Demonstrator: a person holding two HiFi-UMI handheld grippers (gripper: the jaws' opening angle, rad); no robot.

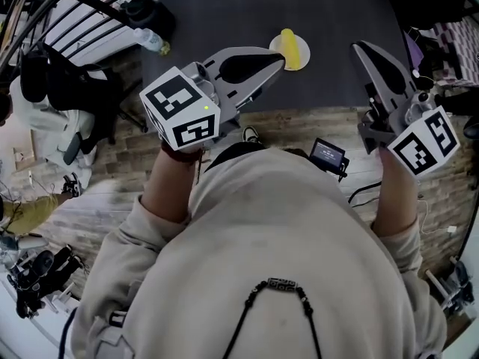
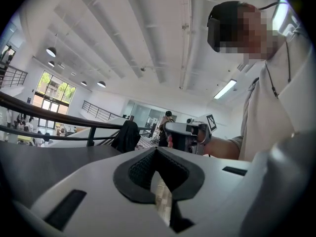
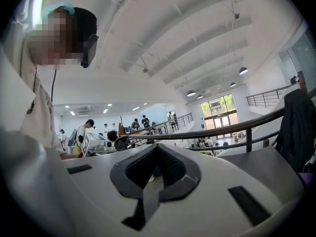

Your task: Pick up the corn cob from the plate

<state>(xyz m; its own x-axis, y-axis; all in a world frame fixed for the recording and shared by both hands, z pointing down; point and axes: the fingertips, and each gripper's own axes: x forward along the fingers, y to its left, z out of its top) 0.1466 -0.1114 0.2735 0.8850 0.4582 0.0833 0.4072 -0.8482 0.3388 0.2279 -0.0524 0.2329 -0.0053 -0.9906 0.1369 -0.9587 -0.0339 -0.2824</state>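
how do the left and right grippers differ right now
The left gripper ends at the plate, beside the corn cob; the right gripper ends apart, off the plate's right side. The left gripper slants rightward in the head view; the right gripper leans leftward. Both are shut and empty.

The left gripper (image 1: 278,60) and the right gripper (image 1: 360,49) are held out roughly level before the body, well apart, on bare forearms (image 1: 171,185). On both, the fingers (image 1: 239,51) are closed tip to tip, with nothing gripped.

Corn cob (image 1: 293,51) lies on plate (image 1: 275,46), on table (image 1: 224,6).
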